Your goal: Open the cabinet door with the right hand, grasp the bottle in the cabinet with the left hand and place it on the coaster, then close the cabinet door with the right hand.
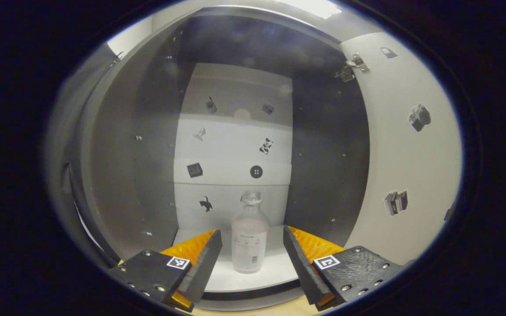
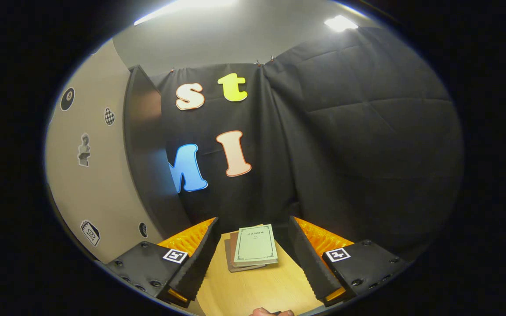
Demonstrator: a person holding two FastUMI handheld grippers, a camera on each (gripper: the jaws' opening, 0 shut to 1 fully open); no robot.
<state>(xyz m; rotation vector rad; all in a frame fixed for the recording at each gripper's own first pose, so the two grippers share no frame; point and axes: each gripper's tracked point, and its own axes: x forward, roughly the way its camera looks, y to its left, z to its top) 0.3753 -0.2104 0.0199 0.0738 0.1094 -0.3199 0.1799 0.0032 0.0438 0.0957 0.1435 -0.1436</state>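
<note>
Bottle upright on cabinet shelf, between spread, untouching left gripper fingers.

Booth wall: black quilted cloth hung at far side, grey ceiling above with two lit light panels. Light wooden table near, small stack of books on it.

Left claw level, fingers spread wide, pointing straight forward, both fingers apart from anything between them. Right claw likewise spread wide, tilted slightly down, nothing gripped, fingers free of contact. Part of hand visible at bottom edge of right gripper view, just below right claw.
</note>
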